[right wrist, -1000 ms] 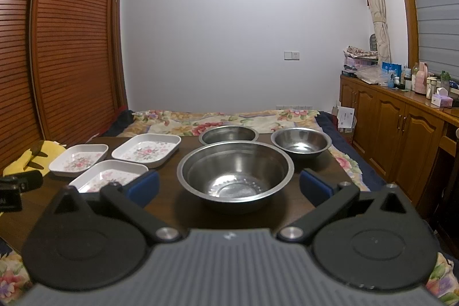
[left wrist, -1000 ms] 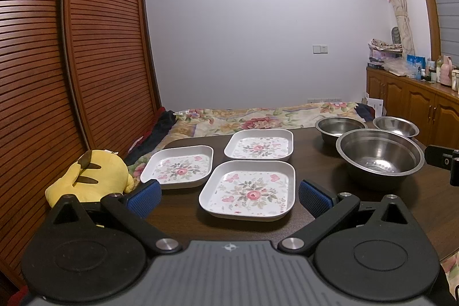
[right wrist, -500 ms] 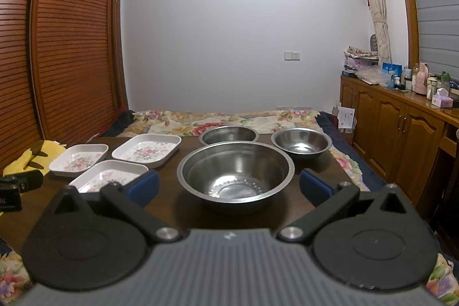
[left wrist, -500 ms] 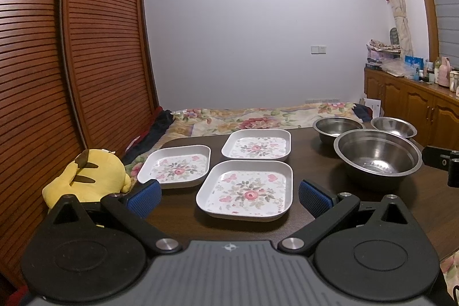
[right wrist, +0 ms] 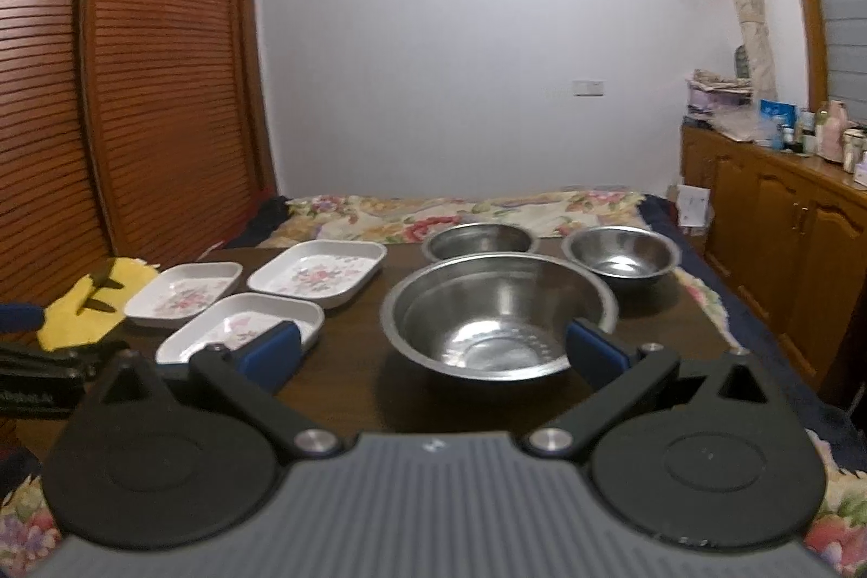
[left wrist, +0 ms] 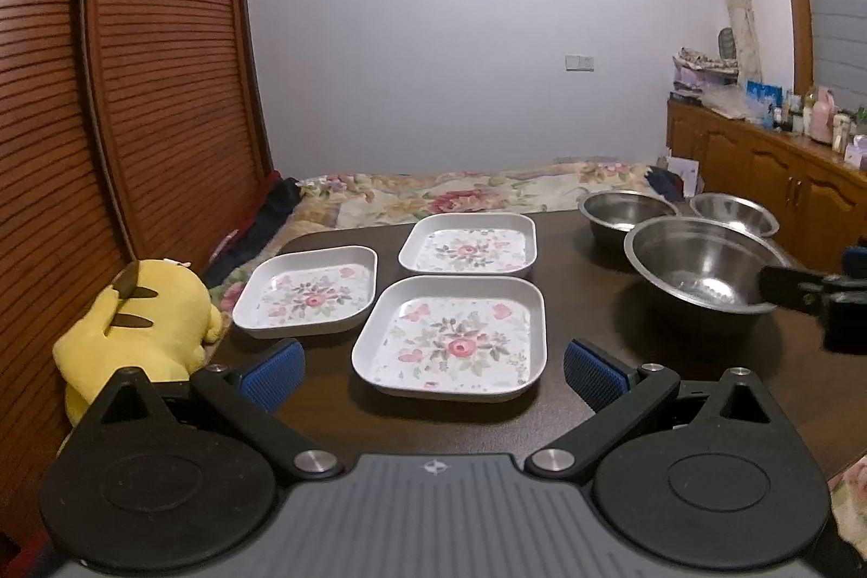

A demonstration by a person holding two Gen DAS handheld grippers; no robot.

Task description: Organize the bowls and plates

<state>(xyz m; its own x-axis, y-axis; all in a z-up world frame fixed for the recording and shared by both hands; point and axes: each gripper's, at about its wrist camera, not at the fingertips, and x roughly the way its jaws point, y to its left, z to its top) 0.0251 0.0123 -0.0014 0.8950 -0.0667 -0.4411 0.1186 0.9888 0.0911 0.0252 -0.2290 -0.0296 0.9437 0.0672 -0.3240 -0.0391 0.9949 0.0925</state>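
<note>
Closer in and lower over the dark tabletop (left wrist: 607, 307) than half a second ago — both tongs wide and empty, left tongs (left wrist: 433, 364) now framing the nearest floral plate (left wrist: 452, 337), right tongs (right wrist: 433, 350) framing the large steel bowl (right wrist: 498, 310), nothing touched yet. Probably the approach to a first stacking pick, with two more plates (left wrist: 309, 288) (left wrist: 470, 245) and two smaller bowls (right wrist: 479, 239) (right wrist: 620, 255) lying apart behind. No readable brand or label anywhere — only blurred, illegible lettering at the right view's left edge.
</note>
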